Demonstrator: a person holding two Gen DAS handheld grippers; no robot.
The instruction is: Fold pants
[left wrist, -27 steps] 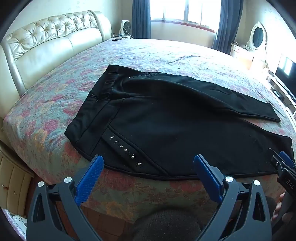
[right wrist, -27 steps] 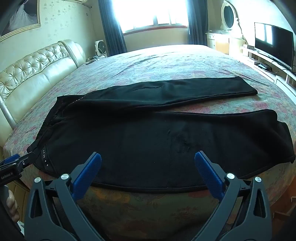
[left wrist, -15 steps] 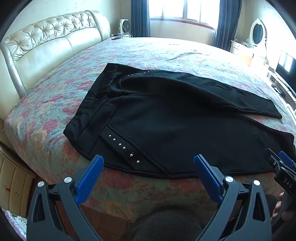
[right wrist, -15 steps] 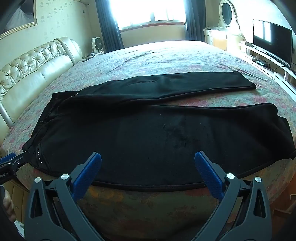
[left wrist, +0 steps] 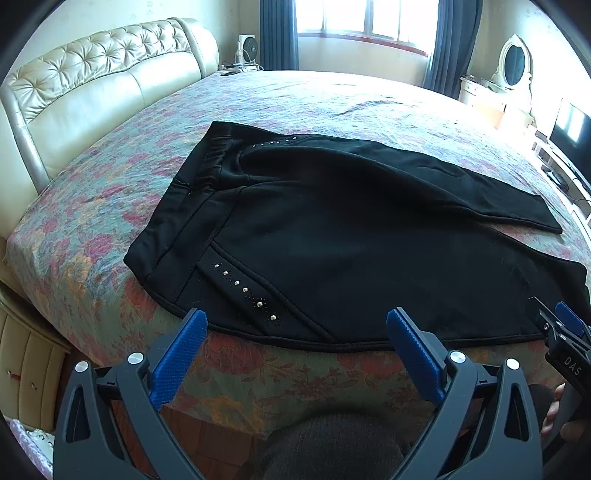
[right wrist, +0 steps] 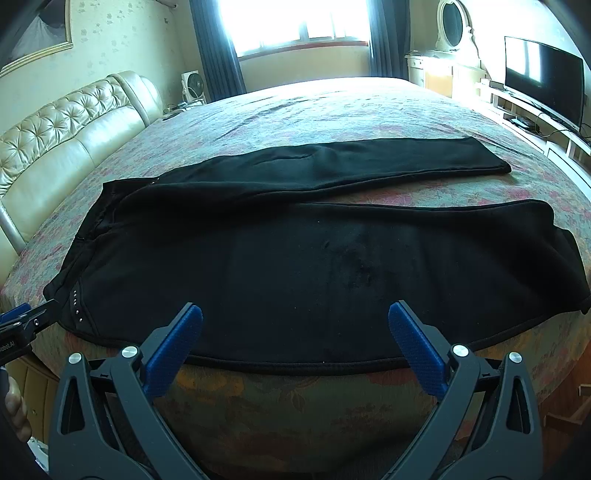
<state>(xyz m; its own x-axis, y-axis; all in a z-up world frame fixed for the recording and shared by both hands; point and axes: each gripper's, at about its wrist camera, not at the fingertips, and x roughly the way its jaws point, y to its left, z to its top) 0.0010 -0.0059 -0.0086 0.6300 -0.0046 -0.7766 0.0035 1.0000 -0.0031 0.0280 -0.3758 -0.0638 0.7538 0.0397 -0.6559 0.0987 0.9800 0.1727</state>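
Observation:
Black pants (left wrist: 332, 236) lie flat on the bed, waistband to the left, both legs running right, with a row of metal studs (left wrist: 245, 291) near the front hip. They also show in the right wrist view (right wrist: 295, 266), the near leg along the bed's front edge. My left gripper (left wrist: 295, 328) is open and empty, just short of the near hem by the waist. My right gripper (right wrist: 295, 325) is open and empty, in front of the near leg's middle. Each gripper shows at the other view's edge: the right (left wrist: 561, 332), the left (right wrist: 22, 325).
The bed has a floral cover (left wrist: 110, 192) and a tufted cream headboard (left wrist: 92, 88) at the left. A TV (right wrist: 543, 77) and a dresser with an oval mirror (right wrist: 452, 26) stand at the right. A window (left wrist: 365, 18) is at the back.
Both grippers have moved slightly toward the bed, so the pants look a little nearer. Both stay open and the pants have not moved.

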